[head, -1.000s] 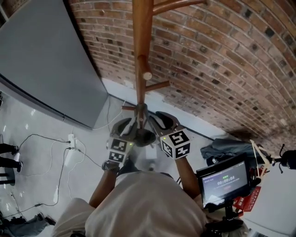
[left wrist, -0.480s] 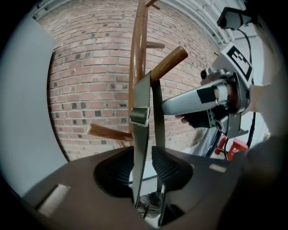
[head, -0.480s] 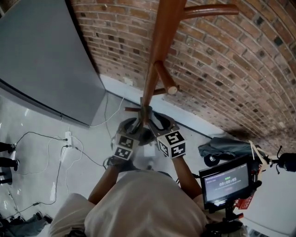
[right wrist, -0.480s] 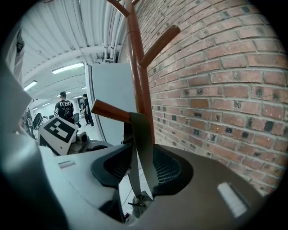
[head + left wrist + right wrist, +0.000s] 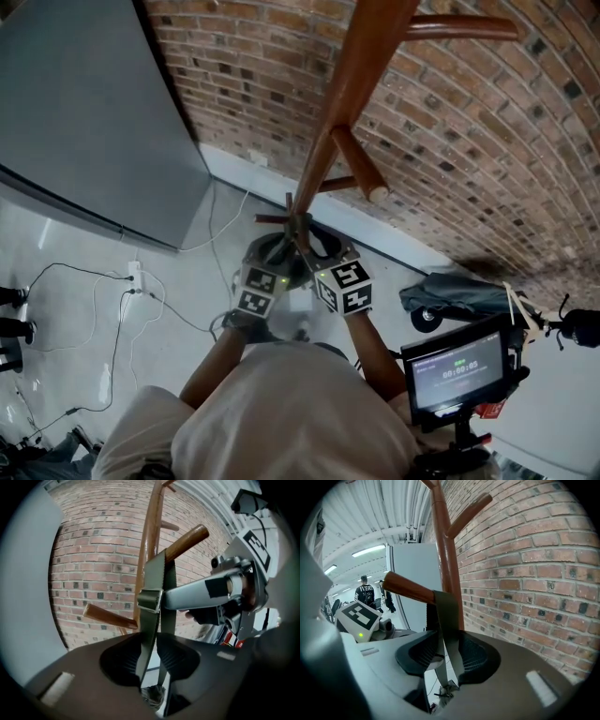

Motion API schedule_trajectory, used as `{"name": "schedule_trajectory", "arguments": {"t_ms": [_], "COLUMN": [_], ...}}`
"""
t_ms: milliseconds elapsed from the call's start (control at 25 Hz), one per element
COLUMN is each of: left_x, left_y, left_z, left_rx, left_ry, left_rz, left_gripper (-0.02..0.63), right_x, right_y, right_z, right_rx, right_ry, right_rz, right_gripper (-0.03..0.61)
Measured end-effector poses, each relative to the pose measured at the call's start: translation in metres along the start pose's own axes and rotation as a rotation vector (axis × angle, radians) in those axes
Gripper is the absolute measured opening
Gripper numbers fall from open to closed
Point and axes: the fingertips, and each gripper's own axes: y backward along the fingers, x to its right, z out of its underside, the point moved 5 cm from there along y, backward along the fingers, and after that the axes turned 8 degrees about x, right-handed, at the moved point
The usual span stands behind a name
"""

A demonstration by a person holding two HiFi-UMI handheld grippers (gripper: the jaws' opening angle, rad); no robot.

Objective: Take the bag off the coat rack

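The left gripper has its fingers apart after closing slightly, loosely flanking the olive bag strap below its metal buckle. The right gripper, fingers likewise released and just narrowed, straddles the same strap. The strap hangs from a peg of the wooden coat rack.

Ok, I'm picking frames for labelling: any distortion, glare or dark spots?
Head view: the fisheye lens bows the brick wall, but the picture is sharp and evenly lit. Left gripper view: black round vignette, and the strap sits in shade. Right gripper view: the ceiling light glares, and the wall is crisp.
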Motion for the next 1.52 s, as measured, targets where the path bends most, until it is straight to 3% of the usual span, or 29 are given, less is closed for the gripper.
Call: {"name": "schedule_trajectory", "arguments": {"t_ms": [240,640,960,1520], "left_x": [-0.001,-0.001,0.004,0.009], "left_y": [0.000,0.003,0.009,0.025], "left_z": [0.001,0.001,0.001,-0.002], "left_rx": [0.017,0.003,-0.012,-0.047], "left_ry": [0.030,0.032,0.053,0.026], "left_rz": [0.002,0.021,0.035,0.030], "left_gripper": [0.074,0.023,0.015,0.015], "right_x": [0.003,-0.001,0.000,-0.002], "right_y": [-0.006,-0.001,0.005,0.014], "right_z": [0.002,0.002,0.000,-0.007], "right_rx": [-0.012,-0.017,-0.031,-0.028], "right_ry": [0.003,0.031,-0.028,-0.026], "right_rz": [0.022,0.057,0.031,-0.011], "right_gripper": [0.119,0.011,0.009,0.009]}}
